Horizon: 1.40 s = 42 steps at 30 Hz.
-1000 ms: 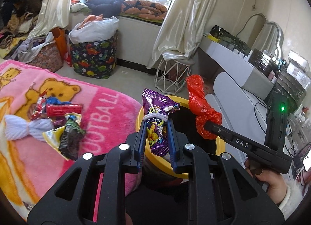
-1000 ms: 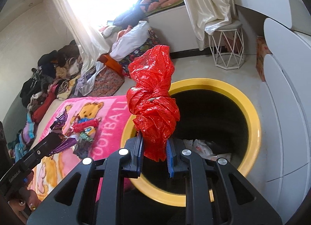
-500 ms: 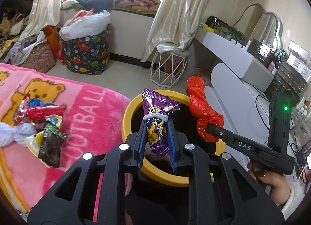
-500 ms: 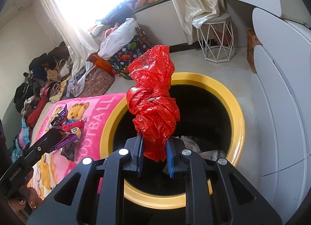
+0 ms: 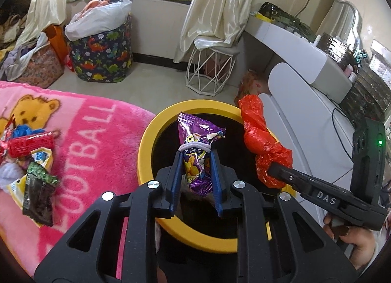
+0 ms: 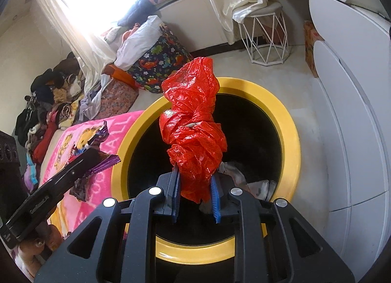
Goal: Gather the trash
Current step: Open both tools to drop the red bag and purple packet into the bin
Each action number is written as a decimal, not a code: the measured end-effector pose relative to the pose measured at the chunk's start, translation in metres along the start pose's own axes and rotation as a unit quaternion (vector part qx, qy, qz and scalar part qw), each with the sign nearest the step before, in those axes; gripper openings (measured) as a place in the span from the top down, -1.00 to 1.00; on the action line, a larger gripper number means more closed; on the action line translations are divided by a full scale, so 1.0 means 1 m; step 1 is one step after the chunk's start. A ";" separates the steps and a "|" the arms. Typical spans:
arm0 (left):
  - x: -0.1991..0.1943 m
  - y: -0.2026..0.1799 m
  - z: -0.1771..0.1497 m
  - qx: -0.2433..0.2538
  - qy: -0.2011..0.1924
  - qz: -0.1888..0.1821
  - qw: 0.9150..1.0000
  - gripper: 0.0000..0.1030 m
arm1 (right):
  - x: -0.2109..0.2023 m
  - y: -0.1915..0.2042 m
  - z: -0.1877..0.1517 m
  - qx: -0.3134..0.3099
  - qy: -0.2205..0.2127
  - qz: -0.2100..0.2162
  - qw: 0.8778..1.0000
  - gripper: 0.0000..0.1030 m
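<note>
Both hand-held grippers' jaws have just been opening over one bin (image 5: 146,146).

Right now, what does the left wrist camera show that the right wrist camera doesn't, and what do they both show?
Only the left wrist view shows the pile of wrappers spread out on the pink blanket, and the cluttered white desk.

Only the right wrist view shows crumpled white trash already inside the bin, and the heap of clothes by the wall.

Both show the yellow-rimmed bin, the purple snack bag between the left claw's fingers, and the red plastic bag in the right claw. Both claws have just been opening.
</note>
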<state>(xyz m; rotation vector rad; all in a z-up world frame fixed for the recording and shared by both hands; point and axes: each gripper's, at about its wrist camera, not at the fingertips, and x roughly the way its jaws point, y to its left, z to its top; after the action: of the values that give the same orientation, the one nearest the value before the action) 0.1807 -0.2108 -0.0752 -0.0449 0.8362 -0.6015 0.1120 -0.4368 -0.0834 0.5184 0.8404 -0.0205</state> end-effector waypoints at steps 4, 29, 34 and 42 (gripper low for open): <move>0.000 0.007 0.000 -0.010 -0.006 0.020 1.000 -0.25 | 0.001 -0.006 0.000 0.018 -0.002 -0.009 1.000 0.07; -0.092 0.056 -0.017 -0.043 -0.105 0.111 0.987 -0.79 | -0.022 0.074 -0.013 -0.069 -0.077 0.017 0.994 -0.44; -0.110 0.071 -0.020 -0.051 -0.120 0.126 0.983 -0.79 | -0.023 0.094 -0.020 -0.092 -0.083 0.024 0.992 -0.47; -0.132 0.098 -0.022 -0.066 -0.135 0.145 0.978 -0.79 | -0.016 0.129 -0.033 -0.128 -0.078 0.035 0.988 -0.50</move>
<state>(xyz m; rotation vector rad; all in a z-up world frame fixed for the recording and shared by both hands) 0.1450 -0.0570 -0.0261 -0.1202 0.6025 -0.2573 0.1063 -0.3118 -0.0350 0.2998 0.6588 0.1093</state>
